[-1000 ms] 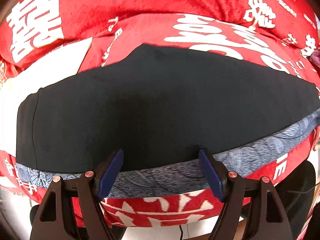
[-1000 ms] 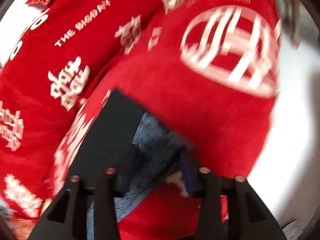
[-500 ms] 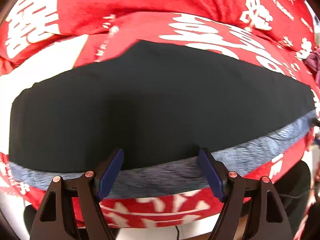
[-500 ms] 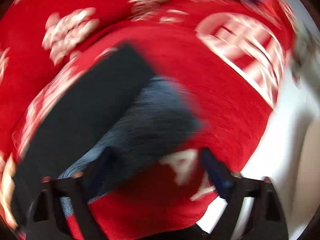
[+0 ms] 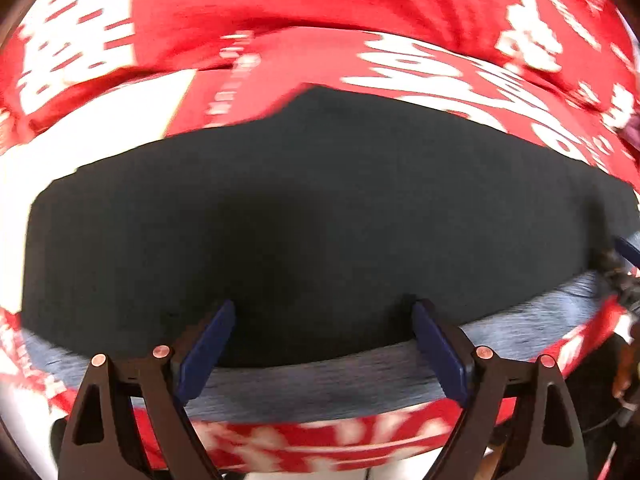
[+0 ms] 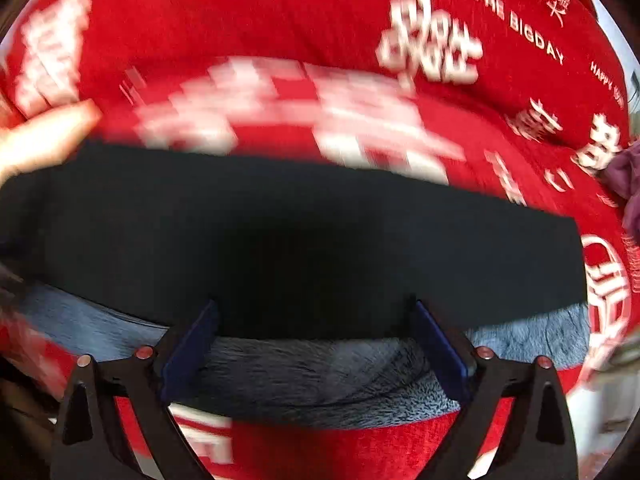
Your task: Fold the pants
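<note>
The black pants (image 5: 320,220) lie flat as a wide folded panel on a red blanket, with a strip of grey-blue fleece lining (image 5: 320,384) showing along the near edge. My left gripper (image 5: 322,340) is open, its blue pads straddling that near edge. The pants also fill the right wrist view (image 6: 300,248), lining (image 6: 320,372) along the near edge. My right gripper (image 6: 314,340) is open and empty over the lining edge. The right gripper's blue tip shows at the far right of the left wrist view (image 5: 628,248).
The red blanket with white lettering (image 5: 320,20) covers the surface and bunches up behind the pants (image 6: 280,20). A purple cloth (image 6: 624,184) lies at the right. A bare hand (image 6: 44,136) shows at the left. White surface (image 5: 80,140) shows at the left.
The right gripper has opened, letting go of the pants' end, and swung round to face the long near edge. The left gripper stayed open, drifting slightly.
</note>
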`<state>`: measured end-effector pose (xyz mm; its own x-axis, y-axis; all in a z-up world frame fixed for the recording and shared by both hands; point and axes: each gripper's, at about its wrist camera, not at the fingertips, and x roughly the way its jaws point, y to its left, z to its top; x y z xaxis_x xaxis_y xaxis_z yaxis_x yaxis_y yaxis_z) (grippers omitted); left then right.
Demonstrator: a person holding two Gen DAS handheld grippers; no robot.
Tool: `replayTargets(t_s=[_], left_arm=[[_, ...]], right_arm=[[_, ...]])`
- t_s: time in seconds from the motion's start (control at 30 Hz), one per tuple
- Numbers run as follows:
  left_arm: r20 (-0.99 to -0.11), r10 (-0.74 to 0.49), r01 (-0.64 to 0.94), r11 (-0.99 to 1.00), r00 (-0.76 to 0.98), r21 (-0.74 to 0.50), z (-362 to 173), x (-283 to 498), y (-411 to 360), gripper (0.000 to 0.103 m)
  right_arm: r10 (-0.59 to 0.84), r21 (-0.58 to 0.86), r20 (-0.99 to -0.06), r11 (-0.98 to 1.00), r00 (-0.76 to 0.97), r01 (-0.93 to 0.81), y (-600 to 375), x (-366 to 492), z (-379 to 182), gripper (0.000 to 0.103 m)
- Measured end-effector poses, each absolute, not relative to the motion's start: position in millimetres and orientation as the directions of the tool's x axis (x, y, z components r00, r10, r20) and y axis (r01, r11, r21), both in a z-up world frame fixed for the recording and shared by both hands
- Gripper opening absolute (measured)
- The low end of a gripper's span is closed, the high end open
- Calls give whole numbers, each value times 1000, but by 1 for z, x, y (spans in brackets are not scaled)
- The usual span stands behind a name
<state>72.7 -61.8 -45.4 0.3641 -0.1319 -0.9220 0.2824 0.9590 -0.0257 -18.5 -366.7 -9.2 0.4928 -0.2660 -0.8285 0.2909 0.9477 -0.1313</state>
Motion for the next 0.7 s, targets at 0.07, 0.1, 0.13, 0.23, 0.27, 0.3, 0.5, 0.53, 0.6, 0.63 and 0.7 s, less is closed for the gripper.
replayTargets(t_s=[0.07,0.1,0.13,0.23,0.27,0.3,0.5,0.53,0.6,0.63,0.7], left_arm=[[-916,-122,246,969,382,-27,-42,75,-46,91],[-916,-138,219,974,376,-56,-40,78,-38,91],[-916,-150,207,975,372,-76,-40,78,-36,91],[-918,-199,237,964,344,-120,-46,79,-52,91],[-921,-200,254,960,335,-116,-51,77,-55,91],[-930,-189,272,957,317,-101,-59,75,-62,91],[-925,-152,221,972,348,-77,-54,74,-44,99],[-922,-148,216,974,359,-72,-51,76,-41,99],[-916,-157,212,974,368,-81,-44,85,-40,99],[-913,-162,213,973,374,-86,-40,89,-42,99],[-905,-180,235,968,386,-92,-32,104,-56,99]], right_arm=[[-311,-129,-832,914,459,385,-382,-25,-4,103],[-309,-120,-830,912,465,393,-383,-25,0,103],[-273,-81,-820,925,503,371,-379,-26,8,103],[-153,-11,-789,972,595,235,-343,-9,20,103],[-107,11,-796,982,596,191,-331,2,15,103],[-71,27,-809,987,584,157,-323,12,10,103],[-217,-125,-832,970,510,208,-322,77,-22,103],[-224,-123,-840,965,494,230,-326,82,-20,103],[-233,-132,-852,962,470,238,-323,85,-18,103],[-247,-145,-849,959,466,244,-319,79,-14,103],[-269,-158,-823,954,501,254,-308,76,-5,103]])
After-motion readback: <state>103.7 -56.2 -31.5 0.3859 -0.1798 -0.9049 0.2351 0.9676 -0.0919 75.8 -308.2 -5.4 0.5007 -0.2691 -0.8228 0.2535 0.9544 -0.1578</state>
